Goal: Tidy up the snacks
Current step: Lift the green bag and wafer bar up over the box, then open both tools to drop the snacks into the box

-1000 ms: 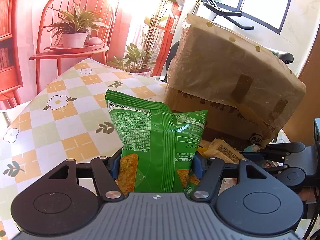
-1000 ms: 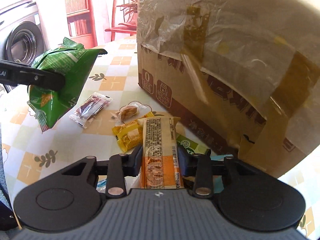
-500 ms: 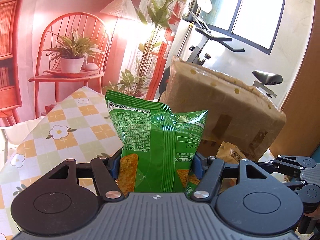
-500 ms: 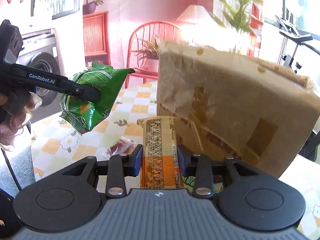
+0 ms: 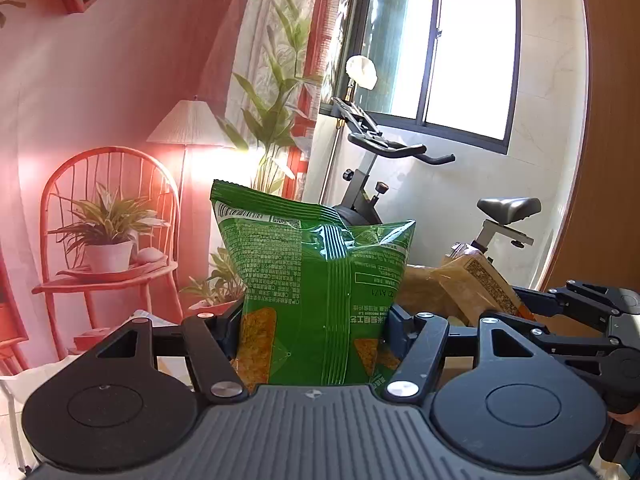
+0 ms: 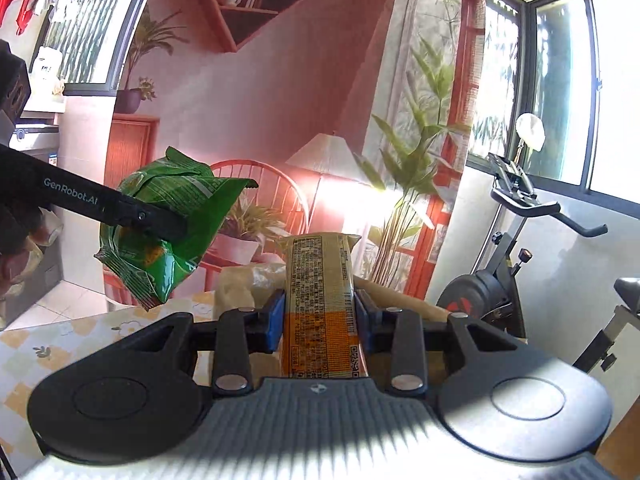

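My left gripper [image 5: 312,332] is shut on a green snack bag [image 5: 316,280] and holds it upright in the air. The bag also shows in the right wrist view [image 6: 168,224], clamped by the left gripper's fingers [image 6: 160,222]. My right gripper [image 6: 320,320] is shut on a tan and orange snack packet [image 6: 320,300], which also shows in the left wrist view [image 5: 480,284] to the right of the green bag. Both grippers are raised high above the table, near the top of the cardboard box [image 6: 240,284].
The box's top edge [image 5: 420,288] lies behind the green bag. The checkered table [image 6: 72,340] sits low at the left. An exercise bike [image 5: 384,168], a red chair with a potted plant [image 5: 108,240] and a floor lamp [image 6: 332,156] stand beyond.
Both grippers have risen with their snacks from near the tabletop to about the height of the box's top. The loose snacks on the table have dropped out of view.
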